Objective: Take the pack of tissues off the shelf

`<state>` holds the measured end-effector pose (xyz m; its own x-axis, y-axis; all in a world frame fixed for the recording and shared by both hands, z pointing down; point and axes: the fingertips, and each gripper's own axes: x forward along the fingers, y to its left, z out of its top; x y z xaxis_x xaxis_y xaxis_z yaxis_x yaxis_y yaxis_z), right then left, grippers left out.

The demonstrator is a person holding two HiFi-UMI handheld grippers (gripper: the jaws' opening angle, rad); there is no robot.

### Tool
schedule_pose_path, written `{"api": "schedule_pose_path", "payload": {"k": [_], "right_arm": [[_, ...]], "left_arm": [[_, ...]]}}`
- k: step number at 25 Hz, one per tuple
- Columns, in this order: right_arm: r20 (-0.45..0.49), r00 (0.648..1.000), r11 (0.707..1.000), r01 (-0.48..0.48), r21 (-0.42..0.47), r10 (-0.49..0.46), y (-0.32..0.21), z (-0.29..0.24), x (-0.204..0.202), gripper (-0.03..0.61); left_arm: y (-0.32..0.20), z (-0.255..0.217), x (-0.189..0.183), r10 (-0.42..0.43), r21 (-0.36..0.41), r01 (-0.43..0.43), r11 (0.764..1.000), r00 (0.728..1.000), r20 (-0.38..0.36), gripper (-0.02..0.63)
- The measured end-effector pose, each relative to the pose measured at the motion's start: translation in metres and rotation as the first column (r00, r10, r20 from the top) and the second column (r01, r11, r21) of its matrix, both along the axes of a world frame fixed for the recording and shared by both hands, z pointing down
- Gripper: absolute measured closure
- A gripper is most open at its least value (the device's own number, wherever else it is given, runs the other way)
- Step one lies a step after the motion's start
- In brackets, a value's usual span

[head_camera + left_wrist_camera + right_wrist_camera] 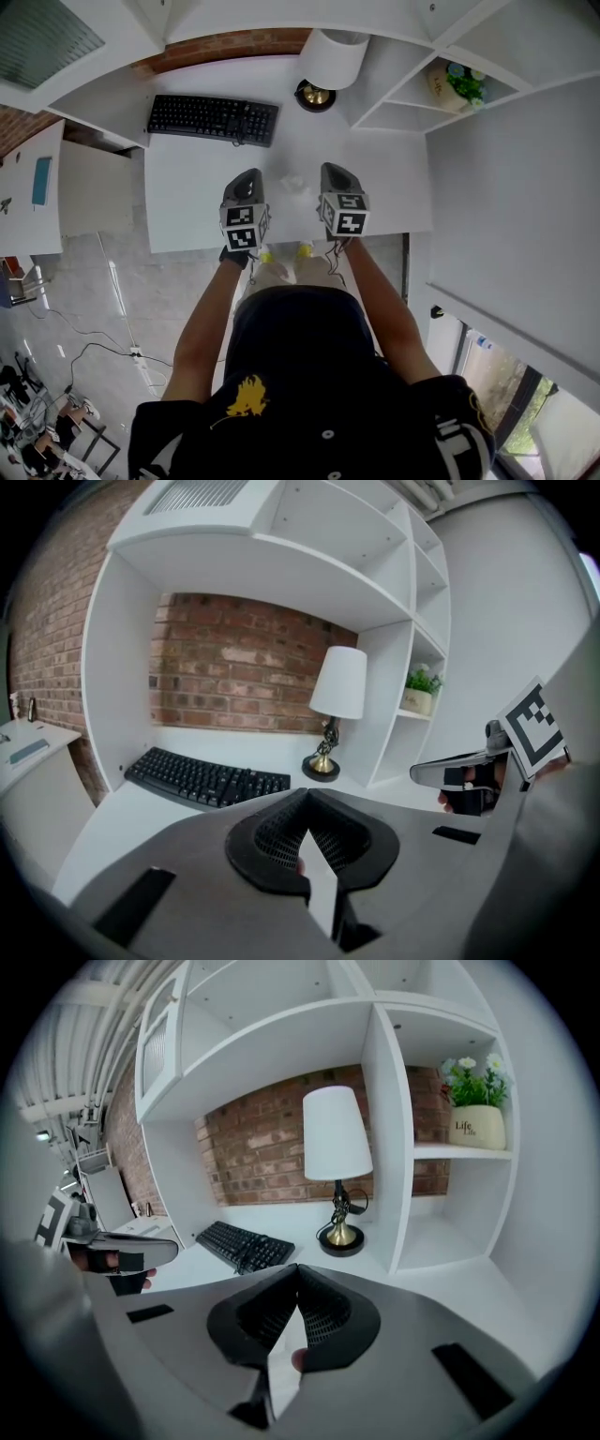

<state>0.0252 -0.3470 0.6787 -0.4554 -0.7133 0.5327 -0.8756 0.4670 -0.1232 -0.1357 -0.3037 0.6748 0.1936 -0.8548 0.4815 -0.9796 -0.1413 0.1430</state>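
You hold both grippers over the white desk [187,187], on your side of the lamp [333,56] and well apart from it. The left gripper [246,178] has its jaws closed. In the left gripper view the two black pads meet at their far tips and nothing is between them. The right gripper [335,171] is the same: jaws together at the tips, holding nothing. The two grippers are side by side and point toward the lamp.

Between them, on the desk, lies a small pale thing [295,184]. It is the only object here that may be the pack of tissues, but it is too small and too pale against the desk to tell. It shows only in the head view; in the gripper views the gripper bodies cover that place.

A black keyboard [213,118] lies left of the lamp, near its base. Right of the lamp, behind a white partition, a flower pot [476,1125] with a green plant stands on a shelf [459,1152]. The compartment under this shelf, also right of the lamp, shows only its white floor.
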Motion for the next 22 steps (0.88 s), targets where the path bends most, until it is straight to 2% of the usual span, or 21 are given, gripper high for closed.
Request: {"api": "schedule_pose_path", "payload": {"k": [4, 7, 15, 22], "right_arm": [[0.029, 1.000, 0.995, 0.003, 0.096, -0.006, -0.009, -0.045, -0.006, 0.574], [0.035, 0.999, 0.982, 0.027, 0.189, -0.034, -0.021, -0.083, -0.012, 0.574], [0.088, 0.992, 0.920, 0.053, 0.389, -0.094, -0.045, -0.183, -0.016, 0.575], [0.114, 0.985, 0.873, 0.057, 0.485, -0.128, -0.048, -0.233, -0.017, 0.575]], "left_arm": [[-0.013, -0.044, 0.008, 0.001, 0.101, -0.002, 0.995, 1.000, 0.004, 0.595], [-0.030, -0.077, 0.010, 0.013, 0.176, -0.018, 0.984, 1.000, 0.026, 0.595], [-0.065, -0.166, 0.011, 0.020, 0.345, -0.039, 0.938, 0.998, 0.058, 0.595], [-0.073, -0.215, 0.011, -0.010, 0.438, -0.034, 0.898, 0.995, 0.097, 0.597]]}}
